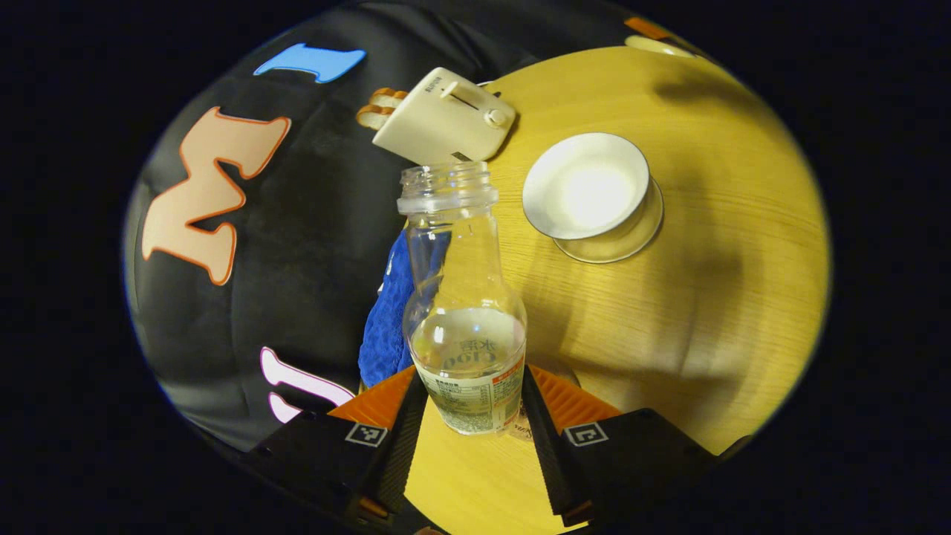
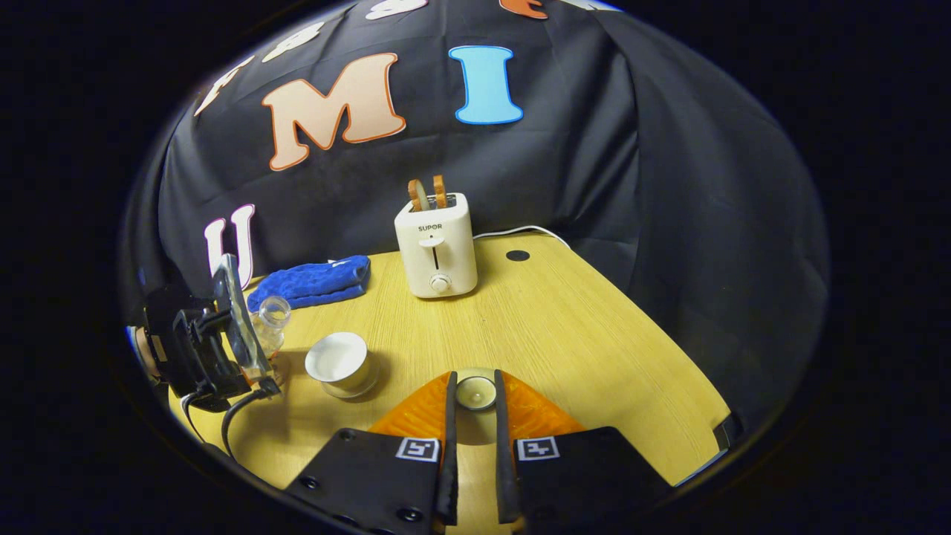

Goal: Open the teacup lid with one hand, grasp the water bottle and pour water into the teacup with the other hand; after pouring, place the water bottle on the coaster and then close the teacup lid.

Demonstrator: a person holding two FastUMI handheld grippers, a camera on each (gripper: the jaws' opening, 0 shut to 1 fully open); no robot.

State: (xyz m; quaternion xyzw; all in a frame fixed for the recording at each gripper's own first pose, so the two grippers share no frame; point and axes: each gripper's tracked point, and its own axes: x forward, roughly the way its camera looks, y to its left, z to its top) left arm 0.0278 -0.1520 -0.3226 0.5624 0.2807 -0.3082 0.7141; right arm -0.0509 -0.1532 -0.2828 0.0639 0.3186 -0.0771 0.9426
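The left tongs [image 1: 475,405] hold the clear plastic water bottle [image 1: 464,312] low on its labelled body, just beside the open white teacup [image 1: 587,189]. It looks light, thin and slippery. The right tongs [image 2: 473,401] grip the small round teacup lid [image 2: 475,392].

Dim booth, glare inside teacup [image 1: 587,189]

In the right gripper view, the lid [image 2: 475,392] sits between the right gripper [image 2: 473,416] fingers, above the table [image 2: 594,349]. Ahead and to the left stands the teacup [image 2: 340,363], with the water bottle [image 2: 269,321] just left of it in the left gripper [image 2: 223,334]. Farther ahead stands the toaster [image 2: 435,245], with a folded cloth [image 2: 312,282] to its left, behind the bottle.
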